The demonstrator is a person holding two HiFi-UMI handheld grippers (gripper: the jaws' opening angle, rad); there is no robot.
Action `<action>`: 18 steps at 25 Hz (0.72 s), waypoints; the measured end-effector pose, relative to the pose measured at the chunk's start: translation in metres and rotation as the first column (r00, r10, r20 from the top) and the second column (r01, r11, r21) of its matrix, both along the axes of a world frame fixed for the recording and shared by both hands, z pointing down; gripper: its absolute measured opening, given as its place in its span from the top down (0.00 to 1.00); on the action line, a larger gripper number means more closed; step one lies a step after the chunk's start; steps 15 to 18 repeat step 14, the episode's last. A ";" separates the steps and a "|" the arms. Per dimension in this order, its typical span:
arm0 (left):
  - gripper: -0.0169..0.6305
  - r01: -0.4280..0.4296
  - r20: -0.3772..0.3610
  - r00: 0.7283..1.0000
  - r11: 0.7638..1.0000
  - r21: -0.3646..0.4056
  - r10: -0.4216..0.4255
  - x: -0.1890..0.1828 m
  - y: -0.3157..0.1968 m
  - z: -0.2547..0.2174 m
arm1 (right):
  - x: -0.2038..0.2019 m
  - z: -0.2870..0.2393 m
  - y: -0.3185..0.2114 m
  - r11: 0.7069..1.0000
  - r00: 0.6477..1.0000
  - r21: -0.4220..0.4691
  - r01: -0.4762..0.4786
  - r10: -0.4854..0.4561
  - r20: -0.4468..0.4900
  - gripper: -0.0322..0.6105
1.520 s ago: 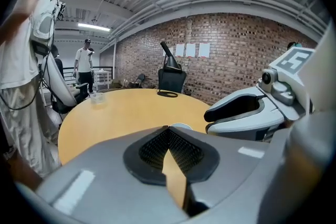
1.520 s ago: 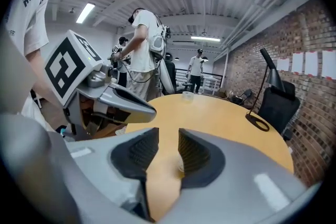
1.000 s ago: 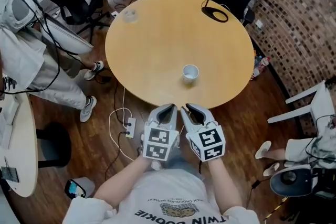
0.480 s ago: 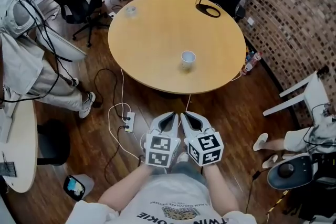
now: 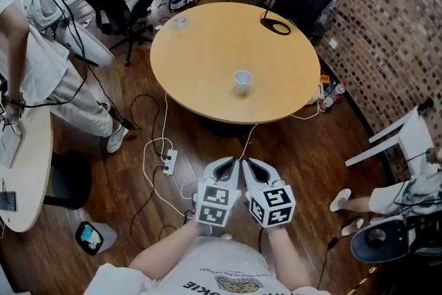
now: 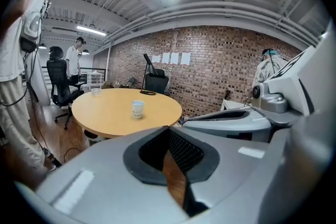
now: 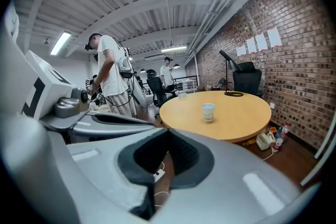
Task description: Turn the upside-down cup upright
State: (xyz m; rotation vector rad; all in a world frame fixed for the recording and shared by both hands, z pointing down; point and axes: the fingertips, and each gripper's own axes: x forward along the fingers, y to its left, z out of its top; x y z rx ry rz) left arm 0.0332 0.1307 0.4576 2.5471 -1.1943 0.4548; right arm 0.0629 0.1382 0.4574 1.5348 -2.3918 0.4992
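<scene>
A white paper cup point(image 5: 242, 81) stands on the round wooden table point(image 5: 207, 45) with its mouth up. It also shows small and far off as the cup point(image 6: 137, 108) in the left gripper view and the cup point(image 7: 208, 112) in the right gripper view. My left gripper point(image 5: 224, 168) and right gripper point(image 5: 254, 169) hang side by side over the wooden floor, well short of the table's near edge. Both are shut with nothing between the jaws. Close up, the left gripper point(image 6: 173, 149) and right gripper point(image 7: 164, 159) show only floor behind them.
A black ring-shaped lamp base point(image 5: 275, 25) and a clear cup point(image 5: 180, 21) sit at the table's far side. A power strip point(image 5: 169, 164) and cables lie on the floor ahead. Office chairs point(image 5: 114, 0), a standing person point(image 5: 41, 59) at left, a white chair point(image 5: 400, 141) at right.
Both grippers have drawn back from the table's near edge and now hang over open floor. The table and cup look smaller and farther. The cup has not moved on the table.
</scene>
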 end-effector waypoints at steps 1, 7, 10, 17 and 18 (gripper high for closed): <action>0.97 0.001 0.005 1.000 1.000 0.001 -0.001 0.003 0.007 0.002 | 0.004 0.001 0.006 1.000 1.000 0.001 -0.001 0.001 0.008 0.95; 0.97 0.014 0.030 0.999 1.000 -0.001 -0.014 0.009 0.038 0.008 | 0.009 0.007 0.036 1.000 1.000 0.001 0.015 -0.015 0.025 0.95; 0.97 0.017 0.035 0.999 1.000 -0.003 -0.017 0.014 0.048 0.004 | 0.014 0.003 0.046 1.000 0.999 0.005 0.016 -0.016 0.031 0.95; 0.97 0.007 0.046 0.999 1.000 -0.007 -0.007 0.024 0.064 0.002 | 0.025 -0.002 0.059 1.000 0.999 0.010 0.004 -0.004 0.047 0.95; 0.97 0.007 0.046 0.999 1.000 -0.007 -0.007 0.024 0.064 0.002 | 0.025 -0.002 0.059 1.000 0.999 0.010 0.004 -0.004 0.047 0.95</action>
